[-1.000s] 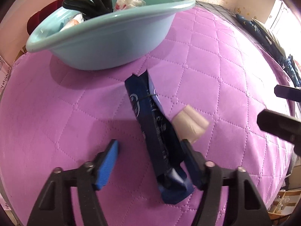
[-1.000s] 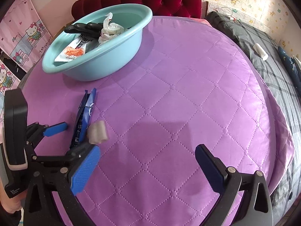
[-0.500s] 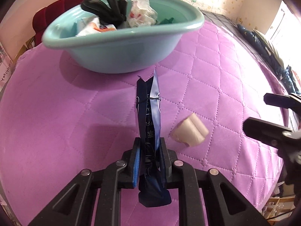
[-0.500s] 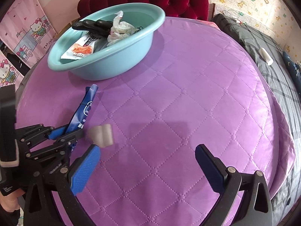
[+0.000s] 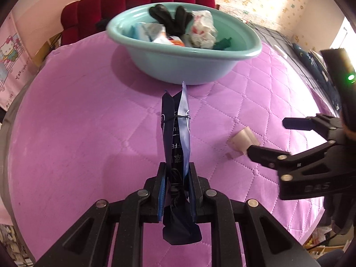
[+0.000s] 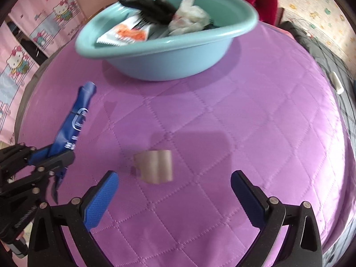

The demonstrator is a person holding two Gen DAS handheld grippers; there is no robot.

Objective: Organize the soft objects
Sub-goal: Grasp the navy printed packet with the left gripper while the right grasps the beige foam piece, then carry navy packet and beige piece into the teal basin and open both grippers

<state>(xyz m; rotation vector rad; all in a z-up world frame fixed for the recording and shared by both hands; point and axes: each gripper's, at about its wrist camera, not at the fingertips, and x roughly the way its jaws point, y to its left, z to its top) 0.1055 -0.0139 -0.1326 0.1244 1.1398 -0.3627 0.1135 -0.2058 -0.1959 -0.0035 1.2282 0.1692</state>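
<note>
Left gripper (image 5: pixel 176 183) just clamped its jaws on the blue packet (image 5: pixel 178 133) and lifted it; next stop's probably the basin (image 5: pixel 200 64). Right gripper (image 6: pixel 174 192), jaws wide open, now hovers over the beige roll (image 6: pixel 154 165), lower centre.

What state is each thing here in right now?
Left gripper: shut on the blue packet.
Blue packet: clamped, lifted off the quilt.
Right gripper: fingers open, empty, above the beige roll.
Beige roll: lying on the quilt.
Basin: upright, holding items.
</note>
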